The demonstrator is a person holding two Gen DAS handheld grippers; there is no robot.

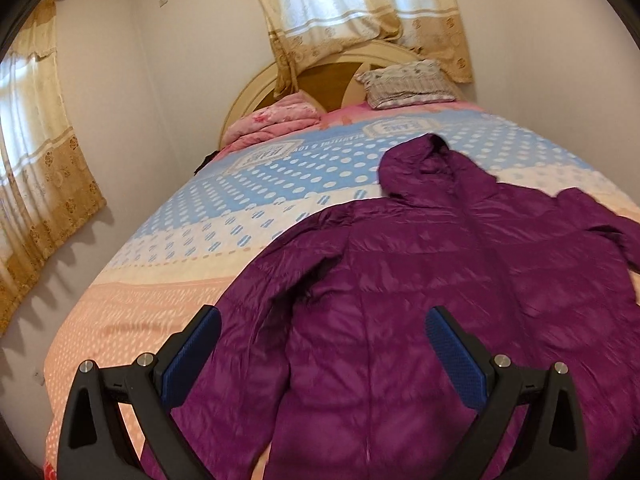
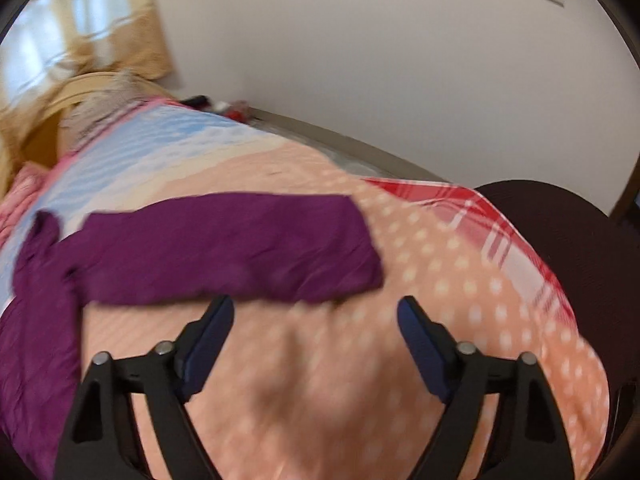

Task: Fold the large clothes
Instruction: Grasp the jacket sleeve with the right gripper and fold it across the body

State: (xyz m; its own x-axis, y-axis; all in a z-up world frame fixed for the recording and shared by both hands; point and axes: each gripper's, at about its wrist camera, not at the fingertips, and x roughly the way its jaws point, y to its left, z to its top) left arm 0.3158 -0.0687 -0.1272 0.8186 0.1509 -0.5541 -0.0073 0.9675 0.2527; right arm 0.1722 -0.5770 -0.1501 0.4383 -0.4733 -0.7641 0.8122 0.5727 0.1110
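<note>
The left claw [image 1: 322,318] is held with its blue-padded fingers [image 1: 192,356] spread wide apart and nothing is gripped between them. Directly beneath and ahead of it a purple hooded puffer jacket [image 1: 420,300] is spread flat on the bed [image 1: 160,264]; whether the fingers touch the fabric cannot be told. The jacket's lower body is seen between the fingers, and its hood [image 1: 424,160] is laid farther off, toward the headboard [image 1: 256,92]. Beyond the hood, a folded pink quilt [image 1: 276,120] and a patterned pillow [image 1: 404,84] are set against the headboard, with curtains [image 1: 360,12] hung behind.

The right claw [image 2: 316,308] is likewise held wide apart and empty, over bare dotted bedspread [image 2: 440,280]. One jacket sleeve [image 2: 224,248] is stretched crosswise just beyond its fingertips, apart from them. This view is blurred. At the far right edge a dark chair [image 2: 568,216] is seen beside the bed.
</note>
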